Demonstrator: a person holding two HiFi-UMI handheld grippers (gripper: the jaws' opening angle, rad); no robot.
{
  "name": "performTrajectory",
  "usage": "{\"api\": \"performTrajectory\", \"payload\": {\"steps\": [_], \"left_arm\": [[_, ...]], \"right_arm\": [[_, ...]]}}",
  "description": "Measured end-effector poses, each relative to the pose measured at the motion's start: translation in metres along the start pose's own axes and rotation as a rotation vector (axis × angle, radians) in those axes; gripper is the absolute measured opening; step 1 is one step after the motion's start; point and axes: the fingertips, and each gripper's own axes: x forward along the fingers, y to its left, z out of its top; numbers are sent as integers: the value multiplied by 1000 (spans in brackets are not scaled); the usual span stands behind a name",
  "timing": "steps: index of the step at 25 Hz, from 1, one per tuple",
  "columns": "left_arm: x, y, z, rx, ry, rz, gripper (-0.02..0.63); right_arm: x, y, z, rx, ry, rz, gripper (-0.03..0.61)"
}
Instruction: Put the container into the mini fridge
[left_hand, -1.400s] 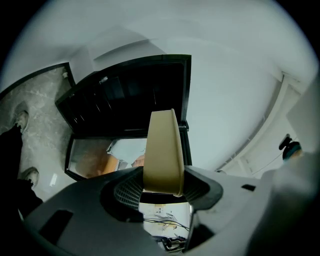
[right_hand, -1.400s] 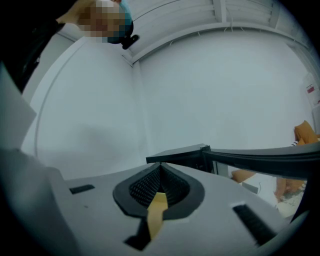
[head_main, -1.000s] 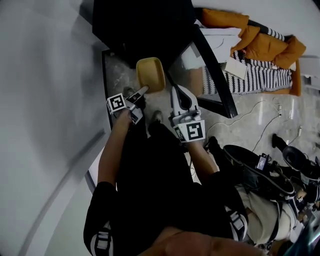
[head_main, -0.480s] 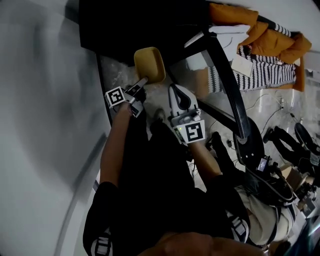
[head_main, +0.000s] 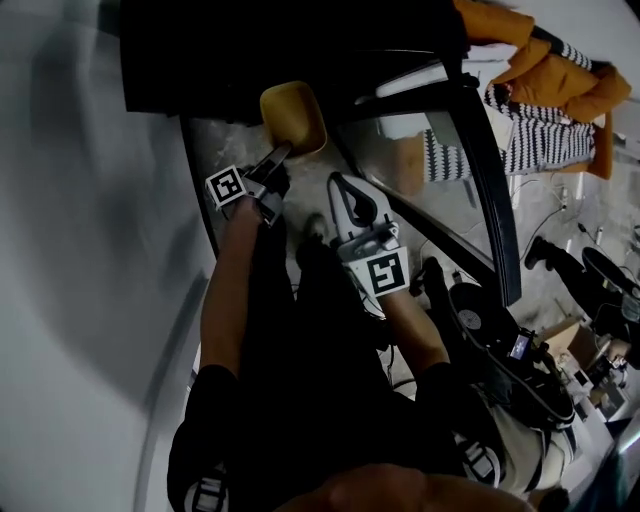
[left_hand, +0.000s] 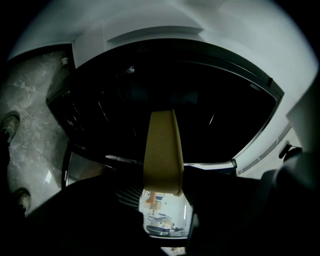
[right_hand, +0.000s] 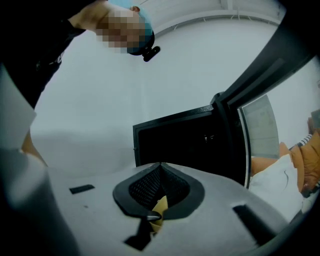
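Yellow rounded-rectangular plastic container (head_main: 293, 120): sitting at upper centre of the head view, its far end now overlapping the dark mouth of the black mini fridge (head_main: 250, 50). Against the frames from a second ago it is lying higher in the frame and closer to that opening, so the insertion is judged to be under way. It is not yet set down.

Orientation: the long axis is running up the frame, leaning slightly, with the near end at the left gripper (head_main: 272, 160) and the far end leading into the cavity. In the left gripper view the container (left_hand: 162, 152) is showing edge-on as a narrow slab, pointing straight away from the fingers into the fridge interior (left_hand: 175, 85).

Left fingers are clamping the container's near rim. Right gripper (head_main: 338, 185) is hanging just right of the container and apart from it. Its fingers are resting together and carrying nothing I can identify. A small yellowish sliver is showing at their base.

The fridge's black-framed glass door (head_main: 470, 150) is standing open at right.
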Motion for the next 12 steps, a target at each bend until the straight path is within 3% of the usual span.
{"api": "performTrajectory", "payload": {"steps": [12], "left_arm": [[21,42,37,8,-16,-16,215]], "right_arm": [[12,-3,-43,13,39,-23,2]]}}
